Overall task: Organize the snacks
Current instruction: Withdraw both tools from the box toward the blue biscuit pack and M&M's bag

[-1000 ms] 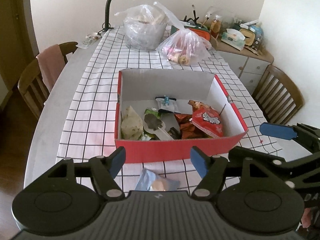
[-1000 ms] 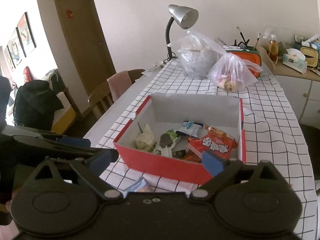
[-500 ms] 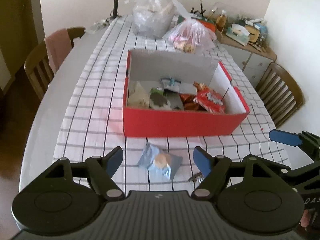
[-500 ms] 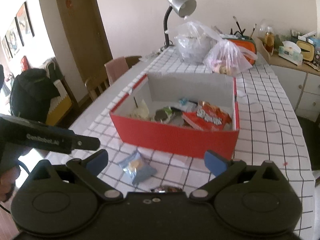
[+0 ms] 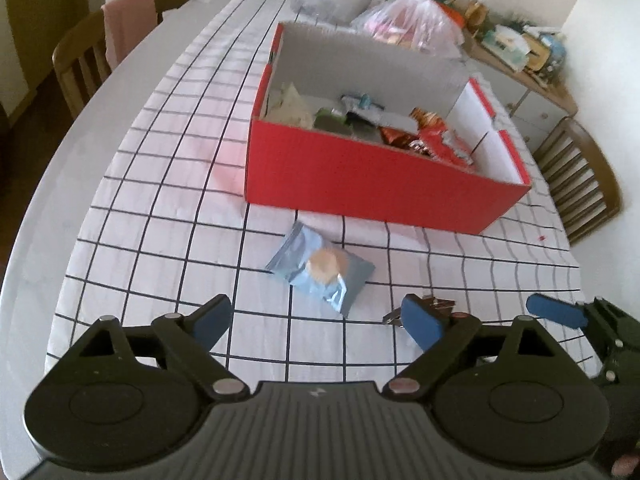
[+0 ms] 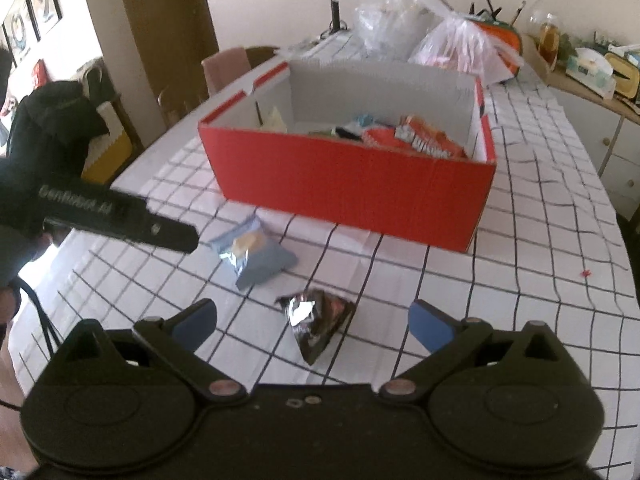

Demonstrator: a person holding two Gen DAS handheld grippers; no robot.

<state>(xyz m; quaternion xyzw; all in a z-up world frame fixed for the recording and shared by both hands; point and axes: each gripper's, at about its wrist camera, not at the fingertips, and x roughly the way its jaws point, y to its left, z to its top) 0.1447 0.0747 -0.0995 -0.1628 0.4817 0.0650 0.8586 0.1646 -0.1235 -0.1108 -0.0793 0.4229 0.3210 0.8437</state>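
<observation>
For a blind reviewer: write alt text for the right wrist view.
Open right gripper above a dark foil snack packet on the checked tablecloth. A blue packet lies beyond, before the red box of snacks.

Red box (image 6: 352, 184) walls off snacks; cloth (image 6: 500, 280) beside seemingly bare.

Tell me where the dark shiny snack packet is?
In the right wrist view, the dark shiny snack packet lies on the checked tablecloth, nearer the camera than the red box and just right of the blue cookie packet.
</observation>
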